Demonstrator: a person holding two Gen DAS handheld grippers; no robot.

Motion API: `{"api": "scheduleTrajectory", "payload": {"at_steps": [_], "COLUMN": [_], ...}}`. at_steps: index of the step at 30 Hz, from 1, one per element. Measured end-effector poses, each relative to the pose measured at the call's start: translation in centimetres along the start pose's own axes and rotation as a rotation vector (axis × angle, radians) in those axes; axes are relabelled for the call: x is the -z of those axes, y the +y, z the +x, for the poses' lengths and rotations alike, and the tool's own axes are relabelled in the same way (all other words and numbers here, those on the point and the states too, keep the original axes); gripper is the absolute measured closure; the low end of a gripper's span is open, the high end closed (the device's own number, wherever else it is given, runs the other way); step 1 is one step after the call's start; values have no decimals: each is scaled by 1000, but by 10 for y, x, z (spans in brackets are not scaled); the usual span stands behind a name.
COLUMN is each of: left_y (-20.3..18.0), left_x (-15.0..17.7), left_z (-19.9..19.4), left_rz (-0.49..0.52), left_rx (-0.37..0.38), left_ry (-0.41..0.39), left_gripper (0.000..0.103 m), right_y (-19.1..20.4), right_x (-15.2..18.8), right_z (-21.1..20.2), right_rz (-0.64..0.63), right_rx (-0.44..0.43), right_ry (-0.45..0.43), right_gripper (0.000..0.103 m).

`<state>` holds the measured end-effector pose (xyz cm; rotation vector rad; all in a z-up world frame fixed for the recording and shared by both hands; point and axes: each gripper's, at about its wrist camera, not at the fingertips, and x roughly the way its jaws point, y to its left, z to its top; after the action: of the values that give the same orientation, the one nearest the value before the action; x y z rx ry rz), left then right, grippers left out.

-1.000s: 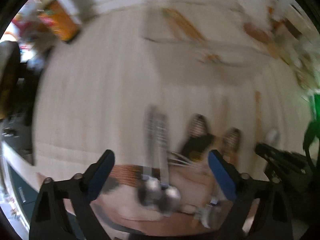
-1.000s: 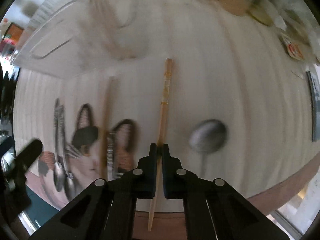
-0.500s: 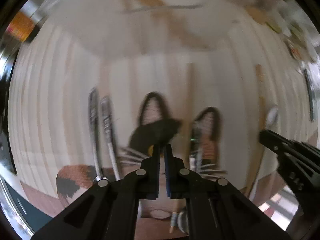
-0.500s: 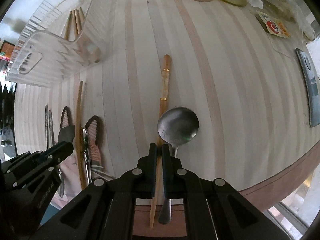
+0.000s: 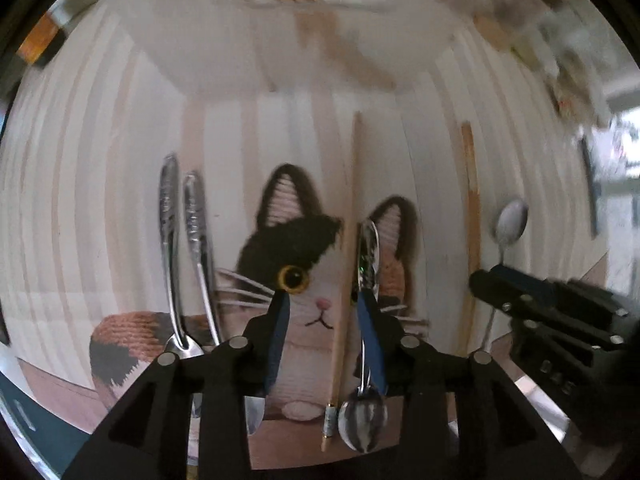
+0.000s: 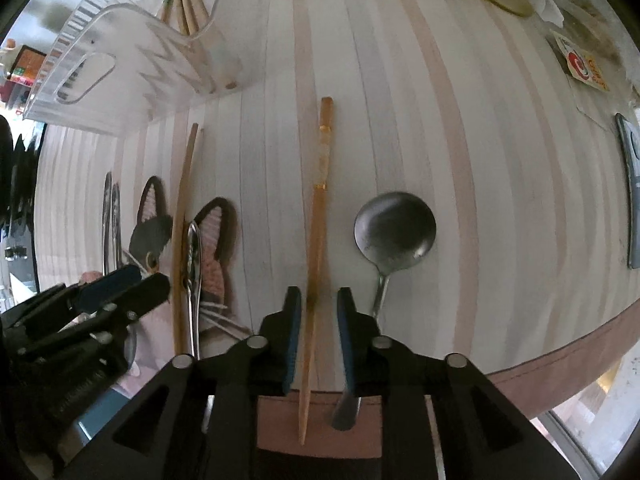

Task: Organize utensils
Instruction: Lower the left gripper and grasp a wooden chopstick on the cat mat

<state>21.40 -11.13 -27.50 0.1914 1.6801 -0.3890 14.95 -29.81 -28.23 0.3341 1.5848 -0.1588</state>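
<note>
Two tools parted, right tool (image 6: 318, 336) straddling chopstick (image 6: 318, 216), no legible writing

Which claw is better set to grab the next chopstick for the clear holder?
Probably the right claw: open, straddling the darker chopstick alone. The left claw, also open, has both a pale chopstick and a spoon in its gap.

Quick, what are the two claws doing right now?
Left claw: open, around a pale chopstick, not pinching.
Right claw: open, around a brown chopstick, not pinching.
</note>
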Motion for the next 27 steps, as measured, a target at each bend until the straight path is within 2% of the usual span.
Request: {"api": "scheduleTrajectory", "payload": {"at_steps": [2, 3, 4, 5, 7, 11, 14, 17, 18, 20, 24, 27], "left_y": [-6, -9, -10, -13, -12, 25, 41, 47, 40, 27, 2, -5], "left_x": [4, 5, 6, 6, 7, 13, 15, 18, 15, 14, 20, 26], "left_z": [3, 4, 4, 5, 10, 9, 10, 12, 12, 16, 17, 17], "left_rz": [32, 44, 47, 39, 0, -111, -129, -124, -123, -106, -40, -22], "left_rx": [-43, -59, -70, -65, -54, -38, -20, -26, -30, -38, -41, -73], "left_ry": [-14, -25, -33, -33, -33, -23, -9, -7, -9, -11, 16, 4], "left_gripper": [72, 75, 84, 98, 99, 99, 99, 98, 96, 92, 68, 67], "right_y": [1, -4, -6, -7, -9, -11, -8, 1, 9, 14, 13, 18], "right_x": [-1, -3, -2, -1, 3, 13, 19, 21, 19, 18, 22, 28], "right_z": [0, -1, -1, -1, 1, -1, -1, 1, 5, 5, 7, 10], "right_rz": [4, 8, 12, 16, 15, 4, -20, -24, -34, -49, -88, -117], "right_rx": [2, 3, 4, 1, 11, 19, 42, 80, 95, 103, 106, 119], "right_ry": [4, 6, 9, 4, 8, 22, 19, 5, -2, -9, 20, 38], "right_gripper": [83, 82, 82, 82, 82, 82, 83, 90, 96, 96, 96, 96]}}
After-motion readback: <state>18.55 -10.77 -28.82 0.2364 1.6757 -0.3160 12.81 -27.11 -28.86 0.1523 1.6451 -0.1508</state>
